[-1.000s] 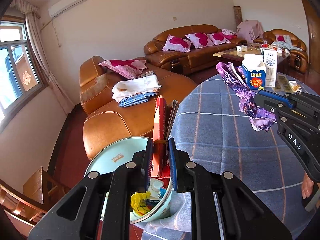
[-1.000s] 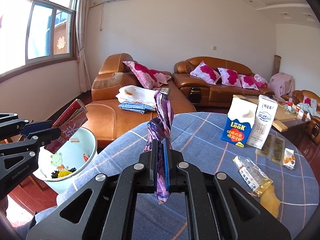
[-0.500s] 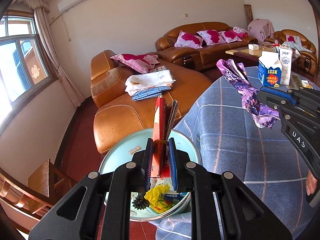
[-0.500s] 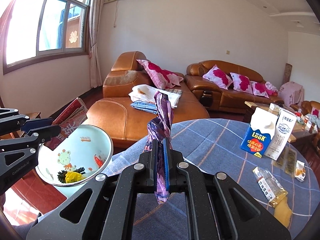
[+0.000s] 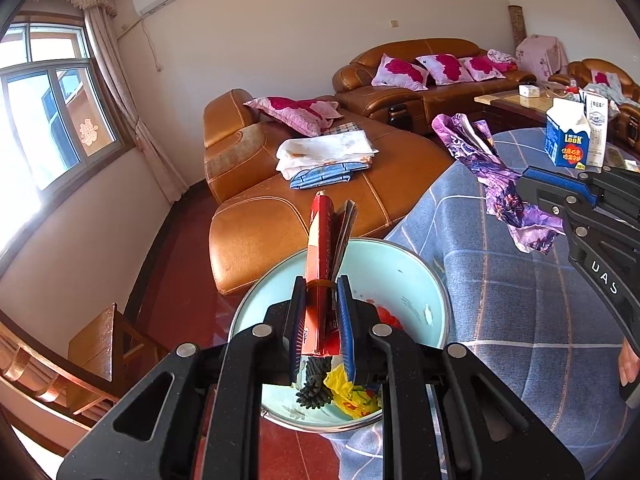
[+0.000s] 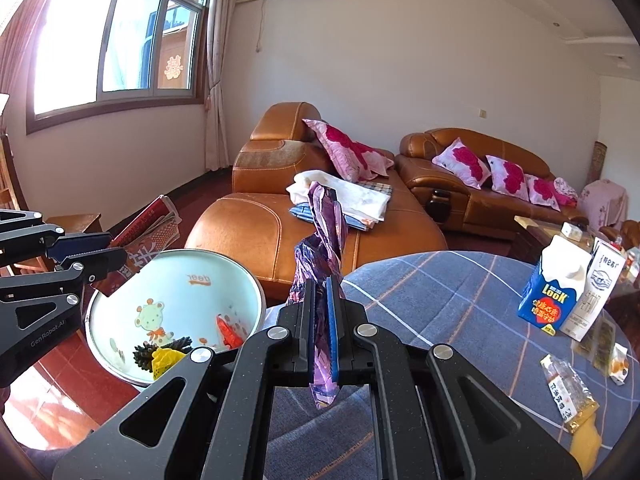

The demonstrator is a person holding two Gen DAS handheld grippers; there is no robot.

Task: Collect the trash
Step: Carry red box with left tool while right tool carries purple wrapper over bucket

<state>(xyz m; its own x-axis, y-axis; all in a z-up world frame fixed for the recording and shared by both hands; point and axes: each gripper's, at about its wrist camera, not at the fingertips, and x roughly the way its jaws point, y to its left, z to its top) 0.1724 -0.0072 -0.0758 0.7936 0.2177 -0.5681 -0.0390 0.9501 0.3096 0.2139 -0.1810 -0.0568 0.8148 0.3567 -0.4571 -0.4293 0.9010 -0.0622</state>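
Note:
My left gripper (image 5: 320, 292) is shut on a flattened red carton (image 5: 320, 248) that stands upright between its pads, right over a pale blue basin (image 5: 404, 272) holding yellow and dark scraps. From the right wrist view the same carton (image 6: 148, 236) hangs above the basin (image 6: 176, 300) in the left gripper (image 6: 108, 252). My right gripper (image 6: 320, 292) is shut on a crumpled purple wrapper (image 6: 324, 232); that wrapper (image 5: 492, 176) also shows at the right of the left wrist view, over the table edge beside the basin.
A round table with a blue checked cloth (image 6: 452, 296) carries a blue milk carton (image 6: 554, 284), a white carton (image 6: 596, 288) and snack wrappers (image 6: 568, 392). A brown leather sofa (image 6: 288, 232) with folded cloths stands behind the basin. A wooden chair (image 5: 80, 360) is at the lower left.
Both grippers have swung left with their loads. The red carton now hangs over the middle of the basin, and the purple wrapper has come closer to the basin's rim.

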